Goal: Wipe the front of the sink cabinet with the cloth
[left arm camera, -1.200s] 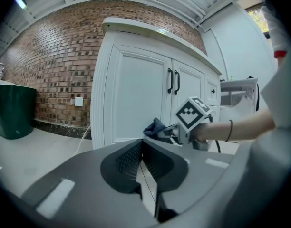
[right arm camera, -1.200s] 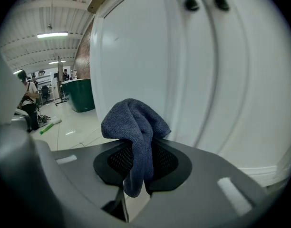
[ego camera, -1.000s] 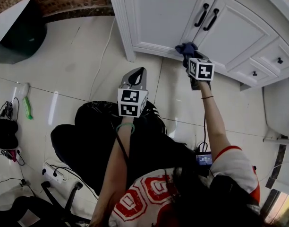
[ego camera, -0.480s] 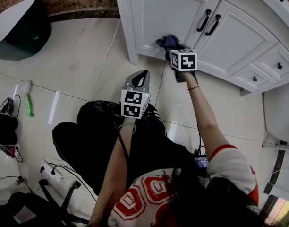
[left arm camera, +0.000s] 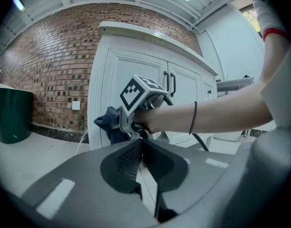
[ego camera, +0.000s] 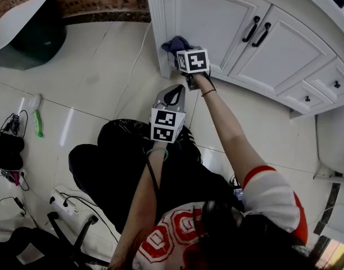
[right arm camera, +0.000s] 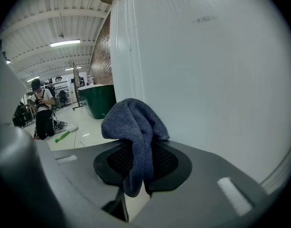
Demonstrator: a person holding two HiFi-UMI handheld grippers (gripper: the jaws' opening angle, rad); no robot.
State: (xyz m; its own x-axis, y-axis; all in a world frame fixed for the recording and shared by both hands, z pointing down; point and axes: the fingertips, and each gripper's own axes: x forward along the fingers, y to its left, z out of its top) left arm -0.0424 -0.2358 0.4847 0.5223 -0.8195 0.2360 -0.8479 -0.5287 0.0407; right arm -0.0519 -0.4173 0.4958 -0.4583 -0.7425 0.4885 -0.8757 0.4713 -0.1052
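My right gripper (ego camera: 182,52) (right arm camera: 140,167) has its jaws closed on the blue cloth (ego camera: 175,42) (right arm camera: 133,127). The cloth is pinched between the pads by a fold, and the rest bunches up over the jaw tips. I hold the cloth low on the front of the white sink cabinet (ego camera: 211,16) (right arm camera: 207,80), at the left edge of the left door, right beside the cabinet's left corner post. I cannot tell for sure whether the cloth presses on the panel or sits just off it. The two black door handles (ego camera: 259,31) are well apart from it, up toward the middle of the front. My left gripper (ego camera: 171,97) (left arm camera: 140,158) hangs above my lap, short of the cabinet, with its jaws together and nothing between them. A green brush (ego camera: 38,122) lies on the floor (ego camera: 93,66), far off to the left.
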